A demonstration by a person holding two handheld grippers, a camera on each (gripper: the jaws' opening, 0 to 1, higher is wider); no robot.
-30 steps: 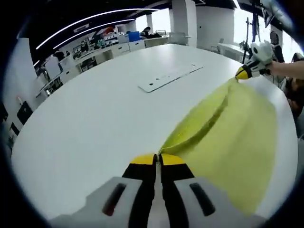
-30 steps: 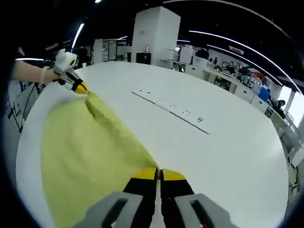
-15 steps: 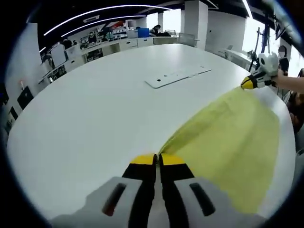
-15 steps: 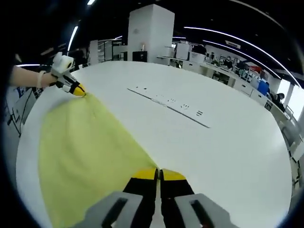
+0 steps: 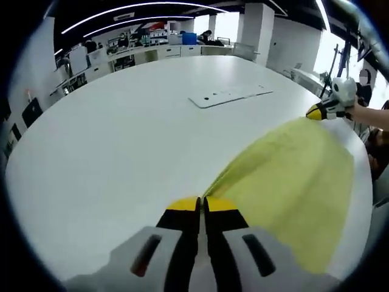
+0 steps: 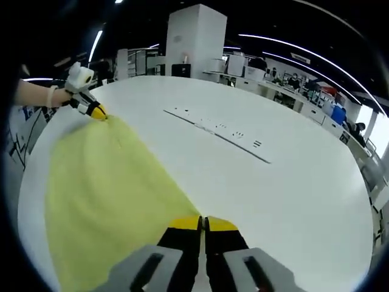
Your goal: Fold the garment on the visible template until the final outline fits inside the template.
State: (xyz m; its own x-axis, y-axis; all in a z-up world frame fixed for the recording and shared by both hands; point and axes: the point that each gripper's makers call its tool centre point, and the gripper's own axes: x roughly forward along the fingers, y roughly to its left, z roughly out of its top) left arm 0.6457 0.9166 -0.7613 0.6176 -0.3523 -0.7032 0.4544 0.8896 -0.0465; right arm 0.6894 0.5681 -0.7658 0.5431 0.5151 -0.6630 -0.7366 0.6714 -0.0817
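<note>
A yellow garment [image 5: 292,176] is stretched flat between my two grippers over the white table [image 5: 121,134]. My left gripper [image 5: 202,203] is shut on one corner of it, and the cloth fans out to the right. At the far corner my right gripper [image 5: 317,112] pinches the cloth, held by a person's hand. In the right gripper view the yellow garment [image 6: 103,182] spreads to the left from my right gripper [image 6: 202,222], which is shut on its corner. The left gripper [image 6: 96,111] holds the far corner there. No template outline is visible.
A flat white strip with small holes [image 5: 230,96] lies on the table beyond the garment, seen as a long strip [image 6: 219,134] in the right gripper view. Office desks [image 5: 146,52] and a white pillar [image 6: 191,42] stand beyond the table. The table edge [image 5: 364,201] runs close to the garment.
The fold that stood up along the garment's edge has flattened, and the cloth is now pulled taut and smooth between the grippers. Both grippers stay shut on their corners.
</note>
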